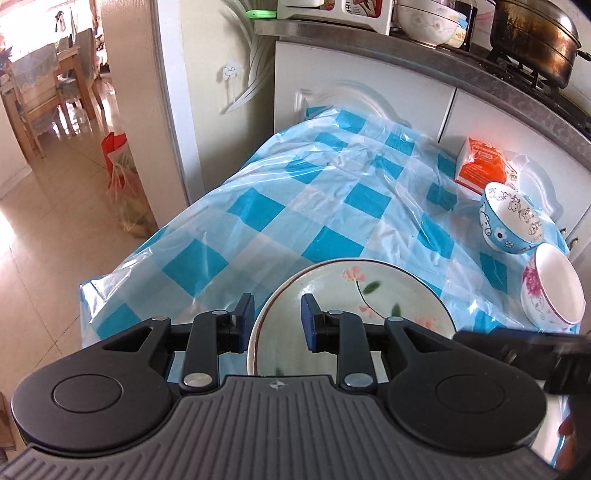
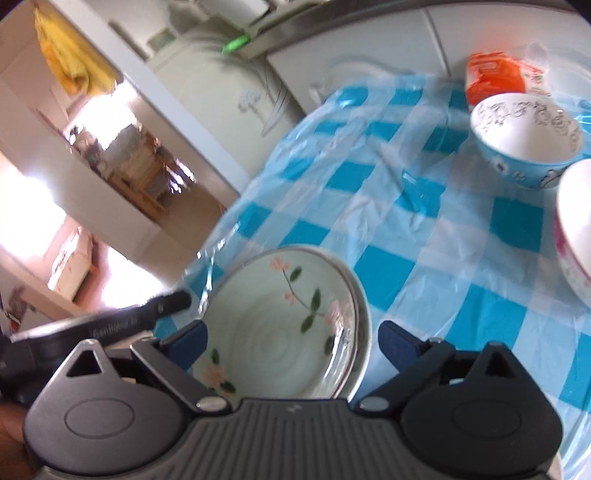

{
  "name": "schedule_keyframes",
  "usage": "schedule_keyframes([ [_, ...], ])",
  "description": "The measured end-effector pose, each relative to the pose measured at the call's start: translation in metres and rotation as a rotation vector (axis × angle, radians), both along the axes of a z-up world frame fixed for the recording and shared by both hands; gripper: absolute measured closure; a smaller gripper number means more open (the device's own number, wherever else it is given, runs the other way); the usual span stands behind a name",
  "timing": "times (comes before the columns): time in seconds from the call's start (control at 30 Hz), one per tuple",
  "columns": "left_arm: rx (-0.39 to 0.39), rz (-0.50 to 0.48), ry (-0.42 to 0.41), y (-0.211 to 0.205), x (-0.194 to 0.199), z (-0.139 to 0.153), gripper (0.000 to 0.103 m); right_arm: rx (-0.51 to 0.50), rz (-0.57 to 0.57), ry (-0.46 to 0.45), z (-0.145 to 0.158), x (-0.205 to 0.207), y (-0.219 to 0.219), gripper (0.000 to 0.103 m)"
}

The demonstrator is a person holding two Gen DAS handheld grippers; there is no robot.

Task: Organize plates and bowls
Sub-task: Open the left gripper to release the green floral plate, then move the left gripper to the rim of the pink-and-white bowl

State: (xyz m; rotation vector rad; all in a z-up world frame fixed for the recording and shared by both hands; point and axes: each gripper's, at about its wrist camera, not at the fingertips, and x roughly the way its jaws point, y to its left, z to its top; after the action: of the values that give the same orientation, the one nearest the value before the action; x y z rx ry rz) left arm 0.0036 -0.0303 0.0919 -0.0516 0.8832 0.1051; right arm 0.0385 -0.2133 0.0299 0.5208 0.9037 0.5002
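Blue-padded, the left gripper [image 1: 277, 321] straddles the rim of the flowered plate [image 1: 354, 295] on the checked tablecloth [image 1: 295, 184], jaws narrowly parted and apparently not pressing it, while the right gripper [image 2: 293, 341] gapes wide around the stacked plates, gripping nothing.

A blue-and-white checked plastic cloth [image 1: 258, 206] covers the worktop. Behind it stand white cabinet doors [image 1: 354, 99] under a grey counter [image 1: 369, 35], where a dark pot [image 1: 535, 40] sits on a gas stove. To the left a pale refrigerator [image 1: 207, 92] bears a flower motif. Past it, a glossy tiled floor [image 1: 48, 236] shines with daylight, leading to a wooden dining table [image 1: 74, 62] and chairs.
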Motion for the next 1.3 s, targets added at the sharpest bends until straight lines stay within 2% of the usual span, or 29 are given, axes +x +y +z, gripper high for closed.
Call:
schedule_keyframes([
  [0.13, 0.007, -0.01, 0.014, -0.007, -0.008, 0.011, 0.067, 0.038, -0.073, -0.006, 0.01, -0.01, -0.027, 0.005],
  [0.3, 0.018, -0.079, 0.016, -0.027, -0.01, 0.027, 0.057, 0.019, -0.167, -0.03, 0.029, -0.033, -0.06, 0.004],
  [0.37, 0.0, -0.124, 0.009, -0.037, -0.006, 0.033, 0.051, 0.003, -0.21, -0.038, 0.036, -0.044, -0.073, 0.004],
  [0.63, -0.098, -0.313, -0.02, -0.069, 0.02, 0.044, 0.041, -0.122, -0.411, -0.057, 0.065, -0.078, -0.111, 0.001],
  [0.77, -0.134, -0.384, -0.029, -0.078, 0.025, 0.051, 0.024, -0.181, -0.498, -0.049, 0.074, -0.092, -0.119, 0.001],
  [0.83, -0.15, -0.422, -0.032, -0.082, 0.026, 0.055, 0.02, -0.207, -0.529, -0.043, 0.077, -0.096, -0.121, 0.001],
  [0.93, -0.172, -0.456, -0.022, -0.085, 0.029, 0.057, 0.005, -0.253, -0.567, -0.052, 0.078, -0.103, -0.122, 0.001],
  [1.13, -0.197, -0.497, 0.015, -0.089, 0.032, 0.056, 0.001, -0.298, -0.623, -0.055, 0.077, -0.116, -0.129, 0.001],
  [1.3, -0.202, -0.512, 0.028, -0.089, 0.034, 0.056, 0.0, -0.312, -0.615, 0.01, 0.071, -0.117, -0.13, 0.001],
])
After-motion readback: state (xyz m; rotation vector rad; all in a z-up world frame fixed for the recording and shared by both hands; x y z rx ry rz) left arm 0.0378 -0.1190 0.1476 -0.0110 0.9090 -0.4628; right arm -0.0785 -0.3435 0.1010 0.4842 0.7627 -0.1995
